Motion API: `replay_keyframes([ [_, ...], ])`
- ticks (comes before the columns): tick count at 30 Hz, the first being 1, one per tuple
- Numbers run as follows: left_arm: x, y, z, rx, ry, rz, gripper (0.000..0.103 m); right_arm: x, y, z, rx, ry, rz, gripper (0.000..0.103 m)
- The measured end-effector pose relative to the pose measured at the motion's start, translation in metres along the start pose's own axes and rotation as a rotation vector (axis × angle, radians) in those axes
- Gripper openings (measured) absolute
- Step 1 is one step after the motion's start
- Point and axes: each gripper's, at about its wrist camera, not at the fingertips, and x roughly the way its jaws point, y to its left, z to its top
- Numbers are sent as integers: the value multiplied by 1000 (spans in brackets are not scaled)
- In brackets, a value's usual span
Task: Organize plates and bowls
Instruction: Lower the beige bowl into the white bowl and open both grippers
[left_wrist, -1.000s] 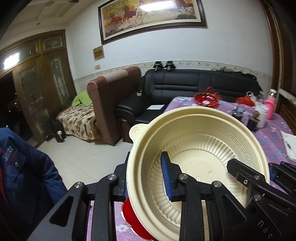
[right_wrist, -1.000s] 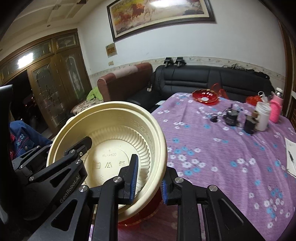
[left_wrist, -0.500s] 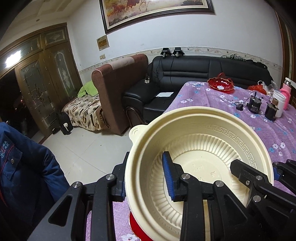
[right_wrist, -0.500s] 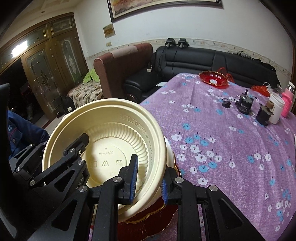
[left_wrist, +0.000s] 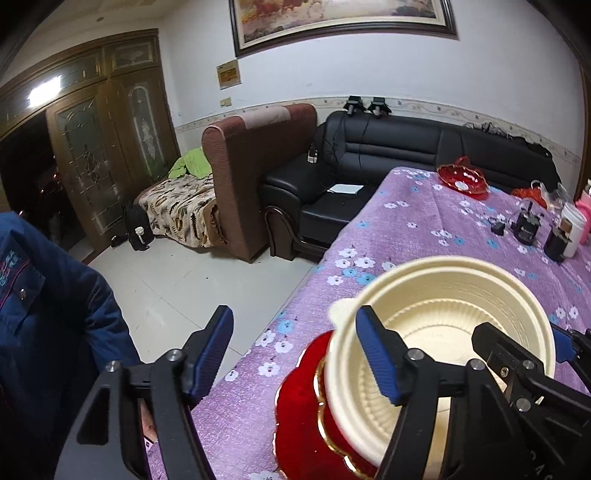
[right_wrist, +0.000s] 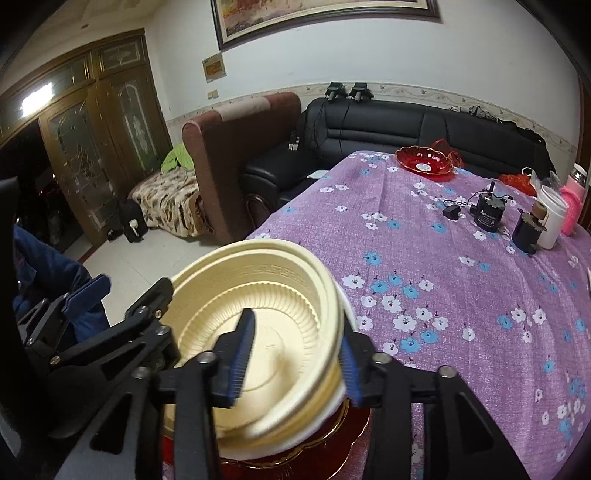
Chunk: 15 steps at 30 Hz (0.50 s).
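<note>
A cream plastic bowl (left_wrist: 447, 332) sits nested in another cream bowl on a red, gold-rimmed plate (left_wrist: 299, 413) at the near edge of the purple flowered table (left_wrist: 424, 229). My left gripper (left_wrist: 295, 354) is open; its right finger lies inside the bowl, its left finger hangs off the table's side. My right gripper (right_wrist: 295, 358) is open astride the right rim of the cream bowl (right_wrist: 258, 325), which looks blurred. The red plate shows beneath it (right_wrist: 351, 435).
A second red dish (right_wrist: 424, 162) sits at the table's far end. Two small black devices (right_wrist: 487, 210), a white cup (right_wrist: 550, 218) and a pink bottle (right_wrist: 572, 203) stand at the far right. Sofas and the floor lie to the left.
The cream bowl has come down from the air onto the stack on the red plate. Both grippers have opened and let go of its rim.
</note>
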Motion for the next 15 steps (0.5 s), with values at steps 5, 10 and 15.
replay_keyframes([
  [5,-15,8,-3,-36,-25,17,77,-9,-4,-2,23,-34,16,67],
  [10,-34,10,-7,-49,-58,29,83,-20,-6,-1,26,-78,7,69],
  [15,-51,10,-9,-61,-77,19,84,-45,-8,0,29,-141,-3,70],
])
